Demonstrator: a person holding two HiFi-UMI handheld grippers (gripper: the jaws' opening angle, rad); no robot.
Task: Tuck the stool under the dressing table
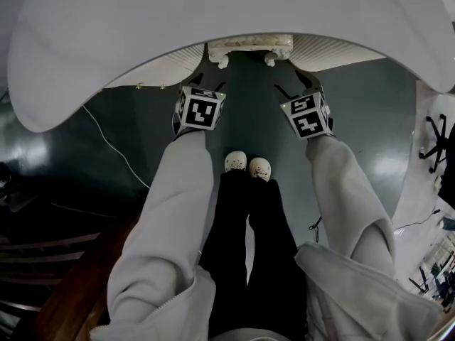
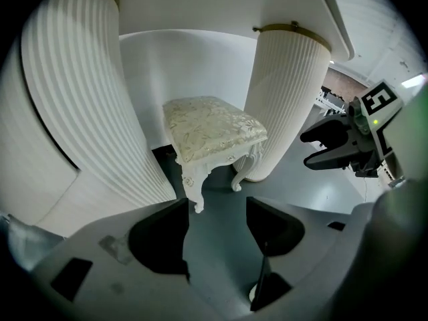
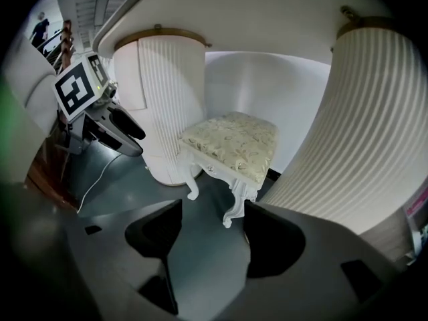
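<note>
While the stool (image 2: 212, 129) stands under the dressing table (image 1: 213, 20), the left gripper (image 2: 217, 209) and right gripper (image 3: 214, 211) gape empty before it.

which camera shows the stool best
The right gripper view: the stool shows its patterned seat and two carved legs. The left gripper view shows nearly as much; the head view only its front edge under the tabletop.

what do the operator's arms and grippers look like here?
Both arms wear loose pale grey sleeves. Left gripper and right gripper look alike: grey bodies, black jaws, each topped by a white cube with black square markers.
</note>
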